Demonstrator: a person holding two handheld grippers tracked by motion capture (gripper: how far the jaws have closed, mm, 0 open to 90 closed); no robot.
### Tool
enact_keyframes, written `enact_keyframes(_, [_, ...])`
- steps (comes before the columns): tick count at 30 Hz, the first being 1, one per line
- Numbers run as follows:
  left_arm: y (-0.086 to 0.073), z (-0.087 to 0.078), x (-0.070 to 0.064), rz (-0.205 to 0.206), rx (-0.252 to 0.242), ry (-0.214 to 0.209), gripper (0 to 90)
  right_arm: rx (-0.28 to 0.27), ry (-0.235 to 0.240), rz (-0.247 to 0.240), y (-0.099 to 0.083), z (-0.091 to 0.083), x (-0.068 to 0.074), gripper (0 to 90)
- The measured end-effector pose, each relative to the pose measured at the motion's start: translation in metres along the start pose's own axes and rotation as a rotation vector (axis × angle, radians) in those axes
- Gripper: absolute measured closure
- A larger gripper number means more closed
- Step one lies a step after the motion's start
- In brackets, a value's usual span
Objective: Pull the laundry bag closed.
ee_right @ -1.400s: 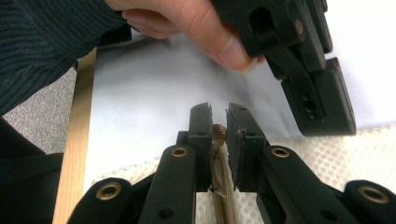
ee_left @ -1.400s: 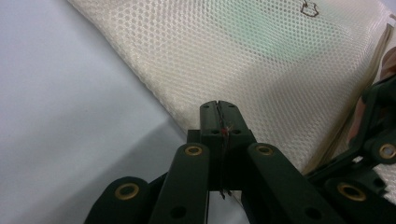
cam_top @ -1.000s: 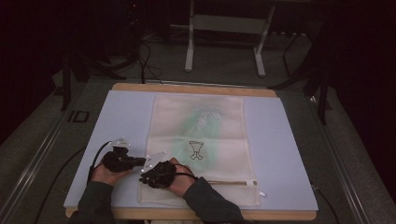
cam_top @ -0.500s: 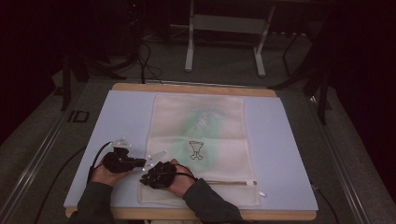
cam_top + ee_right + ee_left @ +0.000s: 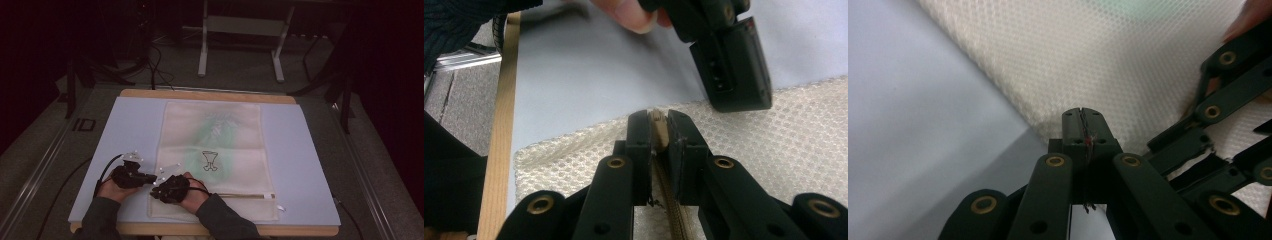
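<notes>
Zipper work is going on at the lower left of the high view, where both hands are bunched together over the near corner of the mesh laundry bag (image 5: 215,145). Against the frames from a second ago, almost nothing is shifting: the two grippers are sitting in the same spot, and the bag is lying just as flat on the blue table cover (image 5: 310,170), its printed side up, its zippered end along the bottom edge of the frame. That stillness reads as a grip being settled, not a pull under way.

In the right gripper view, the right gripper (image 5: 658,125) is pinching the tan zipper tab (image 5: 656,120) between pressed-together jaws at centre frame, the zipper track (image 5: 672,210) running down from it toward the bottom edge. In the left gripper view, the left gripper (image 5: 1083,122) is clamped on the bag's mesh edge at centre frame, jaws squeezed tight with a thin strand of fabric showing in the seam between them. The other gripper's black linkage is crowding in at the right of that view.

So one claw is anchoring the cloth, the other is holding the tab. In the high view the zipper line (image 5: 245,195) is stretching rightward across the bag, and the slider looks to be still at the left end, so the slide along it appears not yet begun.
</notes>
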State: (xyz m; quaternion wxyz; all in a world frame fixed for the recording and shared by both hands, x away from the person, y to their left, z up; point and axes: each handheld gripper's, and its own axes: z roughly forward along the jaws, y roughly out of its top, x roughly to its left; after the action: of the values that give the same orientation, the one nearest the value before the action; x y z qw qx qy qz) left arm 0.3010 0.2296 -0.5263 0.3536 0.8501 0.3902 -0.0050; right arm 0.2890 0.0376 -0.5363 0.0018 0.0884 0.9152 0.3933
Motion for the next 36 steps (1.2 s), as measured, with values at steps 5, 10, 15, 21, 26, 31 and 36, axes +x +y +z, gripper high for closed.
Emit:
enact_keyframes(5, [0.001, 0.001, -0.003, 0.001, 0.021, 0.002, 89.7, 0.003, 0.002, 0.0, 0.0, 0.0, 0.0, 81.2])
enact_keyframes(10, [0.003, 0.002, -0.011, 0.012, 0.056, 0.039, 89.8, -0.006, -0.004, -0.001, -0.001, 0.0, 0.0, 81.3])
enact_keyframes(15, [-0.001, 0.002, -0.015, -0.013, 0.052, 0.056, 90.0, 0.002, -0.022, -0.012, 0.0, 0.0, 0.003, 81.4])
enact_keyframes(21, [-0.001, 0.001, -0.021, -0.031, 0.069, 0.091, 90.0, 0.002, -0.043, -0.022, -0.001, -0.001, 0.005, 81.7])
enact_keyframes(26, [-0.001, 0.0, -0.026, -0.027, 0.085, 0.121, 90.0, 0.012, -0.039, -0.028, 0.0, -0.001, 0.005, 82.0])
enact_keyframes(31, [0.0, 0.001, -0.027, -0.02, 0.094, 0.131, 90.0, 0.009, -0.042, -0.028, -0.002, -0.002, 0.005, 82.2])
enact_keyframes(36, [0.0, 0.001, -0.027, -0.014, 0.095, 0.128, 90.0, 0.018, -0.04, -0.022, -0.003, -0.005, 0.004, 82.3])
